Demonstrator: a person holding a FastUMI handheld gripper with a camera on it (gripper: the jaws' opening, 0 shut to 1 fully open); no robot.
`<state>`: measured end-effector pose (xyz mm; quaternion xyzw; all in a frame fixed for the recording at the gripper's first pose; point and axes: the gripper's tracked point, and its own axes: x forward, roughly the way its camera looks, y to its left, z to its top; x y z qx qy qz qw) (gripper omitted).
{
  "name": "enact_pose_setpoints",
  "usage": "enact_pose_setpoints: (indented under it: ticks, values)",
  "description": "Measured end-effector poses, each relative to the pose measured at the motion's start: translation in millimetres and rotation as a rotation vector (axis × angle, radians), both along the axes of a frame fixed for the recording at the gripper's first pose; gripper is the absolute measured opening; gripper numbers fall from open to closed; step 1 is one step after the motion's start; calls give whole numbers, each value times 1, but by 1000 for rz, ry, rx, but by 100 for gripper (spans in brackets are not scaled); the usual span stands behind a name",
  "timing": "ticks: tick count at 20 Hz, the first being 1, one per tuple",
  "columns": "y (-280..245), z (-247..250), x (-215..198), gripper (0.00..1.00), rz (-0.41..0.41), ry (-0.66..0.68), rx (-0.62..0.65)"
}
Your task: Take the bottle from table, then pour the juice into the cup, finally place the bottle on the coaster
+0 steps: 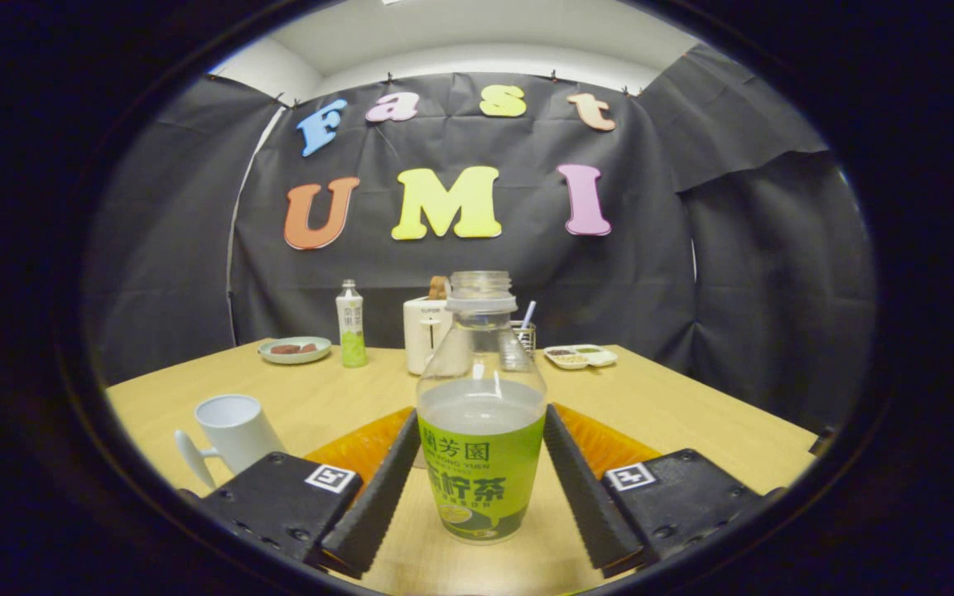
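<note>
A clear, uncapped bottle (pixel 481 430) with a green label stands upright between my fingers, about half full of pale juice. My gripper (pixel 481 414) is shut on the bottle, with both fingers (pixel 378 497) pressing its sides at label height. Whether its base rests on the wooden table (pixel 692 422) or hangs just above it, I cannot tell. An orange coaster (pixel 357 447) lies flat on the table right behind the bottle, showing on both sides of it. A white cup (pixel 233 430) with a handle stands to the left of my left finger, mouth up.
At the far side of the table stand a second green-labelled bottle (pixel 350 327), a plate with food (pixel 295 349), a white appliance (pixel 427 331), a holder with a straw (pixel 524 333) and a small divided dish (pixel 580 356). Black cloth walls close the booth.
</note>
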<state>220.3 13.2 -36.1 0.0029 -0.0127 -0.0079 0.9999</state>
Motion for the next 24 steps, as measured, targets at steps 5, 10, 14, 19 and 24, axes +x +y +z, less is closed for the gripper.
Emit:
enact_pose_setpoints:
  ticks: [5,10,14,19,24]
  values:
    - [-2,10,-13,79,-26,20,-50]
    - [-13,23,-22,79,-91,50,-143]
    - [-13,35,-28,80,-90,70,-230]
    - [-15,49,-33,80,-127,81,-398]
    - [-13,55,-35,80,-191,103,-666]
